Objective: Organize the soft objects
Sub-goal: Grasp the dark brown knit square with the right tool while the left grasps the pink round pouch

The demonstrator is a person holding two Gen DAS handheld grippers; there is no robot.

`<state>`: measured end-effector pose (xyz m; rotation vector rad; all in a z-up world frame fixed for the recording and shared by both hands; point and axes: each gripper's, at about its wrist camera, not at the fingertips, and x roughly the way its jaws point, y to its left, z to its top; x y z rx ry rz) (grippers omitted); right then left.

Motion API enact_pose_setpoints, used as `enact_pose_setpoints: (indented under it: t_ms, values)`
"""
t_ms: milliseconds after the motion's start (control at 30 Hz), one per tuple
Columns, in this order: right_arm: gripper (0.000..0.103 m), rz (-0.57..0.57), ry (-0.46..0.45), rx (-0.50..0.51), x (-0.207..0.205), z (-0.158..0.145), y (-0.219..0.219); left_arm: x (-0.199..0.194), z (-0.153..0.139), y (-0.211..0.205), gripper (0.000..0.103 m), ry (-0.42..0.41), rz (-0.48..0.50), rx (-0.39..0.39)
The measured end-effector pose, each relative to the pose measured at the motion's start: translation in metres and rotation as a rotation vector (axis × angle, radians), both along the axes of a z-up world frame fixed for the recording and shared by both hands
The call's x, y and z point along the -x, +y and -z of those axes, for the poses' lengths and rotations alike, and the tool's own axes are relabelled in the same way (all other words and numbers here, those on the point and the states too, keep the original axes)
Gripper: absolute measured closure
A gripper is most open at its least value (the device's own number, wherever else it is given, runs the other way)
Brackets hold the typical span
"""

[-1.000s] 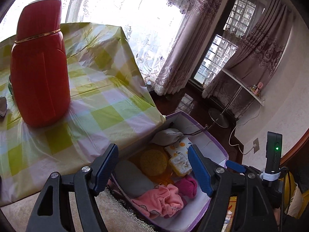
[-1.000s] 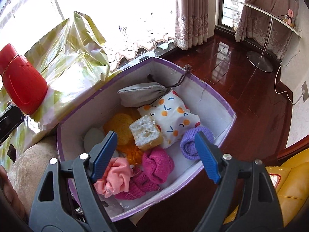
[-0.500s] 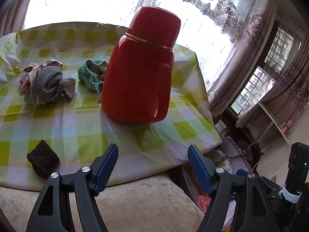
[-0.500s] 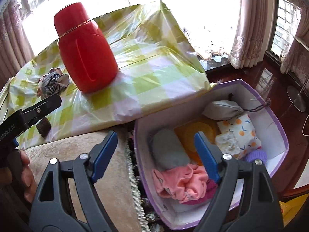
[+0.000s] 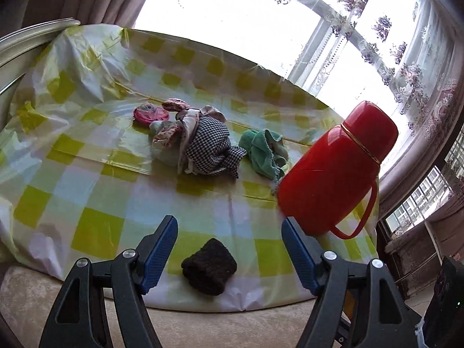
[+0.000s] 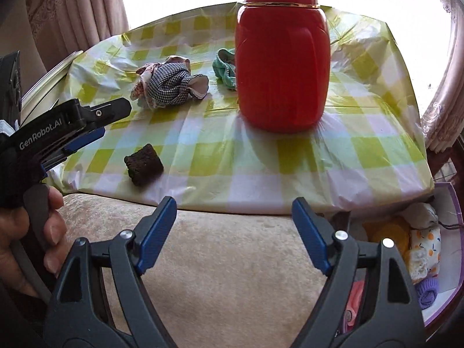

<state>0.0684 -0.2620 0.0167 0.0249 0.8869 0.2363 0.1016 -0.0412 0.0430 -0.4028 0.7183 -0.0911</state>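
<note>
A dark brown knitted piece point(image 5: 209, 266) lies near the front edge of the checked tablecloth point(image 5: 95, 179), right in front of my open, empty left gripper point(image 5: 229, 246). It also shows in the right wrist view point(image 6: 144, 163). Farther back lie a checkered cloth bundle point(image 5: 203, 145), a green cloth point(image 5: 262, 152) and a pink round piece point(image 5: 150, 114). My right gripper point(image 6: 234, 232) is open and empty over the beige cushion point(image 6: 217, 261). The purple-rimmed box point(image 6: 452, 261) with several soft items sits at the lower right.
A tall red thermos point(image 5: 336, 174) stands on the table's right side, close to the green cloth; it also shows in the right wrist view point(image 6: 282, 66). The left gripper's body point(image 6: 58, 133) shows at the left of the right wrist view. Curtains and windows lie behind.
Both grippers swung left, away from the box and toward the table. The brown piece now sits between the left gripper's fingers in view. Both stay open.
</note>
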Motion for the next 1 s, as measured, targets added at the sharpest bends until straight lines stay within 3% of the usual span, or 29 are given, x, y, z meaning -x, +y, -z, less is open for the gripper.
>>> enact_pose_setpoints:
  t_ms: [300, 733, 867, 1000]
  values:
    - [0.019, -0.174, 0.033, 0.045, -0.032, 0.014, 0.068, -0.01, 0.014, 0.06, 0.028, 0.058, -0.152, 0.038]
    - [0.02, -0.292, 0.091, 0.058, -0.069, 0.041, 0.116, -0.047, 0.024, 0.089, 0.028, 0.095, -0.198, 0.004]
    - [0.035, -0.309, 0.114, 0.057, -0.077, 0.05, 0.123, -0.07, 0.028, 0.102, 0.028, 0.108, -0.225, -0.007]
    - [0.044, -0.308, 0.08, 0.08, -0.076, 0.049, 0.127, -0.098, 0.03, 0.118, 0.028, 0.112, -0.257, -0.007]
